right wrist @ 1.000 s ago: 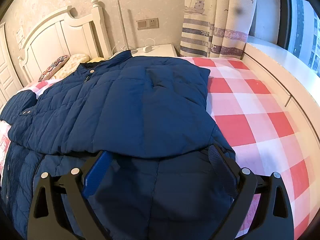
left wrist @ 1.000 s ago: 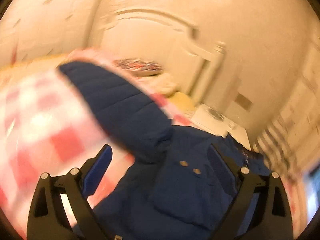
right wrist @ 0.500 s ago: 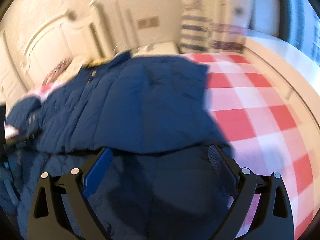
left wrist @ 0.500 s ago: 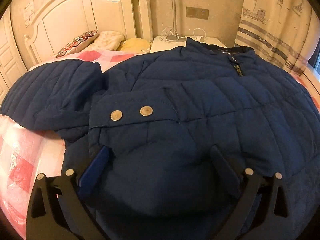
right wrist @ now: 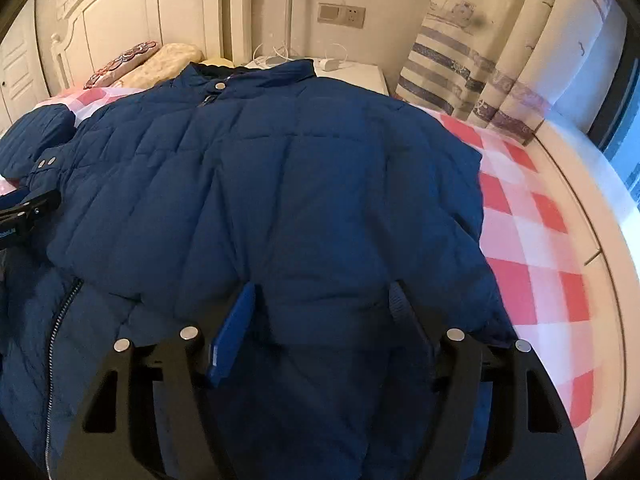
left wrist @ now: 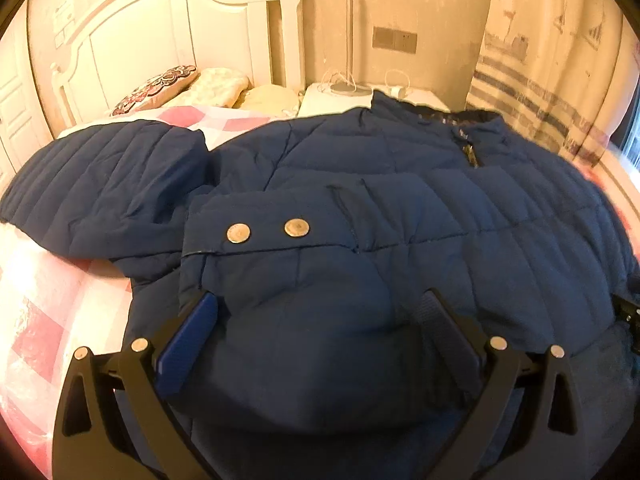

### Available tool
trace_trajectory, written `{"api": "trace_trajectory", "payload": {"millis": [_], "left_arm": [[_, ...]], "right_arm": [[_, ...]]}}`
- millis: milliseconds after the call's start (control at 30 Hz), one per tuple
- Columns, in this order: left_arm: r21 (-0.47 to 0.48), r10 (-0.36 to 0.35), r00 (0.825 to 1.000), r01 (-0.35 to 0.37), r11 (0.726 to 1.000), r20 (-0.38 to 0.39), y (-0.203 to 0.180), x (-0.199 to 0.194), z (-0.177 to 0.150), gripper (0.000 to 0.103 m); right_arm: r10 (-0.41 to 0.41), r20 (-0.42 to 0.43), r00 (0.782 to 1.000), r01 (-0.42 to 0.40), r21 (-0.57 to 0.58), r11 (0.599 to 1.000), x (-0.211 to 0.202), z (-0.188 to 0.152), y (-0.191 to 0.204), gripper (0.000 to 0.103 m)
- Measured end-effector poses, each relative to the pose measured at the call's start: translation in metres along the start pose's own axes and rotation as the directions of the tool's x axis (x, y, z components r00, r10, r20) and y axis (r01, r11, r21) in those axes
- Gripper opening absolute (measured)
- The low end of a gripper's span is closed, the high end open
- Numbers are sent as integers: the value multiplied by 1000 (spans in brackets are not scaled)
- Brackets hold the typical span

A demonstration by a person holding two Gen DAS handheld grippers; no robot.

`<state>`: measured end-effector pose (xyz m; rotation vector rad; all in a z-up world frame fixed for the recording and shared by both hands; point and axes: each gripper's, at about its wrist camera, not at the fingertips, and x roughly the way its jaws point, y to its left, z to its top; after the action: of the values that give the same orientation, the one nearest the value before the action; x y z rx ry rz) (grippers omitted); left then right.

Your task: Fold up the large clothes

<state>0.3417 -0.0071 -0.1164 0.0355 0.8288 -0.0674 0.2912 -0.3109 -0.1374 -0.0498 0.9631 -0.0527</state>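
Observation:
A navy quilted jacket (left wrist: 400,208) lies on the bed, collar toward the headboard. A sleeve cuff with two metal snaps (left wrist: 268,232) is folded over its body, and the other sleeve (left wrist: 100,184) lies to the left. My left gripper (left wrist: 316,320) is open, its jaws straddling the folded fabric near the cuff. In the right wrist view the jacket (right wrist: 280,184) fills the middle, and my right gripper (right wrist: 320,300) is open, its jaws straddling a fold of the jacket. The left gripper's tip (right wrist: 28,208) shows at the left edge.
The bed has a pink-and-white checked cover (right wrist: 532,248). A white headboard (left wrist: 160,40), pillows (left wrist: 160,88) and a white nightstand with cables (right wrist: 360,72) are at the back. A striped curtain (right wrist: 480,72) and a white ledge (right wrist: 592,184) run along the right.
The left gripper swung from the left sleeve and checked cover onto the folded cuff area. The right gripper moved forward onto the jacket and its jaws now stand narrower.

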Motion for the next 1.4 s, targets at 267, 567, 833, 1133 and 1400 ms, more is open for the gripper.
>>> {"api": "trace_trajectory", "payload": {"millis": [267, 567, 833, 1133, 1400], "left_arm": [[-42, -19, 1000, 20, 999, 19, 7, -2, 2, 101], [-49, -39, 999, 40, 998, 11, 11, 0, 1, 101], [-177, -146, 984, 163, 971, 103, 40, -20, 2, 101], [-740, -6, 985, 136, 659, 175, 238, -32, 6, 101], [-846, 145, 979, 43, 531, 141, 376, -14, 20, 100]], "right_arm": [[11, 251, 968, -11, -2, 1000, -29, 59, 14, 67], [45, 80, 996, -48, 36, 998, 18, 60, 20, 72], [57, 28, 998, -53, -116, 992, 15, 41, 65, 86], [57, 68, 996, -52, -76, 996, 3, 12, 50, 87], [51, 83, 995, -46, -55, 997, 5, 12, 48, 88]]}}
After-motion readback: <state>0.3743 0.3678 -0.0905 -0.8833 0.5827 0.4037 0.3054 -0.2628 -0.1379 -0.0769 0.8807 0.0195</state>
